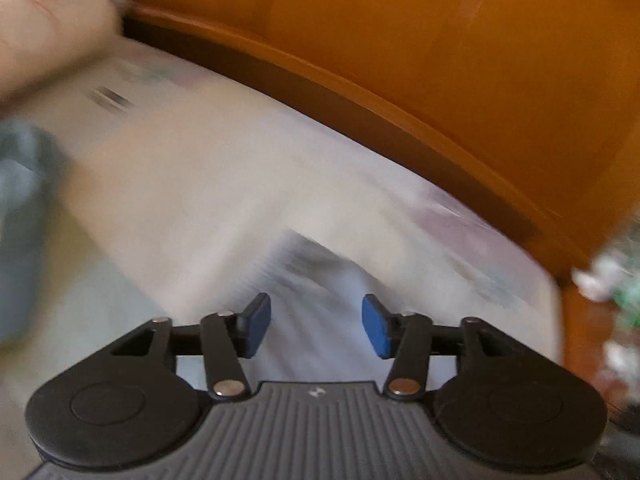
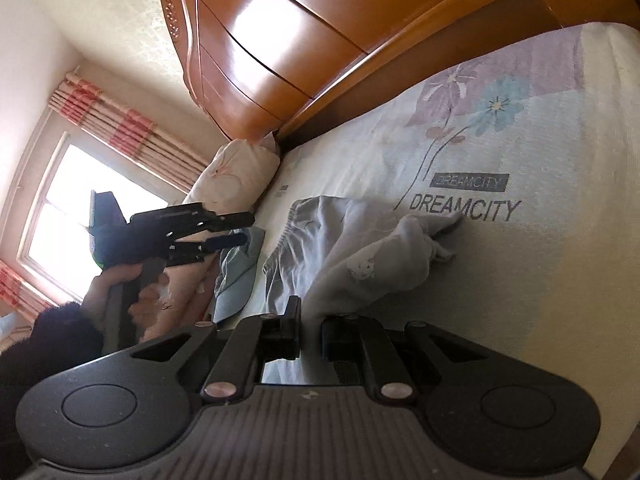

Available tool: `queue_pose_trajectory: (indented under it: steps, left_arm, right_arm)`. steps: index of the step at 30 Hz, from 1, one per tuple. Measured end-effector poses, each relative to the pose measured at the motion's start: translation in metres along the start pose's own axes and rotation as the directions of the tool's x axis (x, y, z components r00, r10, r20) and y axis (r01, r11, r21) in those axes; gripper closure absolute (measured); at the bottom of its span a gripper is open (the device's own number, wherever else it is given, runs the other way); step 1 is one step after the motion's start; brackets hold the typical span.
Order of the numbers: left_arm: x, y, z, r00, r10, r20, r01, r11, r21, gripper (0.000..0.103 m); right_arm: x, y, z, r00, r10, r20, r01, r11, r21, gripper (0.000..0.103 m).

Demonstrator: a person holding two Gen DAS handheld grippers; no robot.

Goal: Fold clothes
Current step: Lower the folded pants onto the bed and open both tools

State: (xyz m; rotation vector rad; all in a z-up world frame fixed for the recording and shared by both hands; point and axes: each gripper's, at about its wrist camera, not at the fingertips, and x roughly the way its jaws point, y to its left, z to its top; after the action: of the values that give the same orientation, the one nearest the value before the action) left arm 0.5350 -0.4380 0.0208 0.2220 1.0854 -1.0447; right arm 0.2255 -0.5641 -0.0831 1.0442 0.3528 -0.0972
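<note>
I'm hovering my left tongs (image 1: 316, 326) spread and empty above the bed sheet (image 2: 540, 240), while my right tongs (image 2: 310, 334) are nearly clenched at the edge of the crumpled grey pants (image 2: 340, 240), grip uncertain. Risk: they're pinching only one layer, or slipping off.

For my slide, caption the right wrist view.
Right gripper pinches pale grey garment on floral bedsheet; left gripper hovers open.
</note>
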Motion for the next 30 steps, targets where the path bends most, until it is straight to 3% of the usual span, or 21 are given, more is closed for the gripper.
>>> queue_pose_trajectory:
  steps: [2,3,4,5,6,11,13,15,16,19,21,24,30]
  left_arm:
    - [0.014,-0.003,-0.021,0.997,-0.067,-0.042,0.067,0.998,-0.006,0.05]
    - [0.022,-0.002,-0.031,0.995,-0.077,-0.06,0.076,0.997,-0.018,0.05]
    - [0.031,0.0,-0.041,0.993,-0.087,-0.078,0.085,0.996,-0.031,0.05]
    - [0.039,0.001,-0.05,0.991,-0.098,-0.095,0.094,0.995,-0.043,0.051]
    - [0.04,0.004,-0.055,0.99,-0.118,-0.074,0.114,0.992,-0.061,0.05]
    - [0.038,0.019,-0.058,0.983,-0.179,-0.029,0.174,0.975,-0.136,0.047]
    - [0.038,0.024,-0.057,0.98,-0.198,-0.024,0.191,0.968,-0.163,0.047]
    - [0.038,0.021,-0.058,0.981,-0.194,-0.022,0.189,0.971,-0.145,0.046]
    - [0.037,0.02,-0.058,0.981,-0.192,-0.022,0.188,0.972,-0.139,0.046]
    - [0.032,0.02,-0.06,0.982,-0.188,-0.023,0.184,0.975,-0.126,0.046]
    - [0.03,0.018,-0.061,0.983,-0.182,-0.023,0.179,0.978,-0.103,0.046]
    - [0.032,0.015,-0.063,0.984,-0.175,-0.018,0.173,0.982,-0.074,0.046]
    - [0.031,0.019,-0.063,0.983,-0.184,-0.004,0.183,0.978,-0.104,0.046]
  right_arm:
    - [0.0,-0.005,-0.001,1.0,0.005,-0.008,-0.005,1.0,0.031,0.085]
    - [-0.002,-0.008,-0.001,1.0,0.003,-0.011,-0.002,0.999,0.051,0.076]
    - [-0.004,-0.011,-0.003,1.0,0.004,-0.013,-0.003,0.997,0.074,0.053]
    - [-0.006,-0.017,-0.004,1.0,0.011,-0.013,-0.009,0.995,0.101,0.036]
    - [-0.008,-0.024,-0.006,1.0,0.013,-0.008,-0.011,0.991,0.13,0.033]
    - [-0.021,-0.056,-0.006,0.997,0.018,0.078,-0.04,0.959,0.281,0.034]
    - [-0.02,-0.056,0.001,0.994,-0.029,0.105,-0.003,0.956,0.293,0.034]
    - [-0.015,-0.052,0.009,0.989,-0.084,0.124,0.049,0.963,0.266,0.035]
    - [-0.012,-0.048,0.012,0.985,-0.117,0.128,0.084,0.967,0.24,0.04]
    - [-0.008,-0.039,0.015,0.965,-0.239,0.113,0.222,0.964,0.145,0.068]
    - [-0.018,-0.036,0.013,0.944,-0.297,0.146,0.28,0.952,0.122,0.07]
    - [-0.036,-0.025,0.019,0.901,-0.374,0.22,0.372,0.927,0.05,0.064]
    - [-0.012,-0.019,0.063,0.904,-0.366,0.223,0.383,0.923,-0.039,0.064]
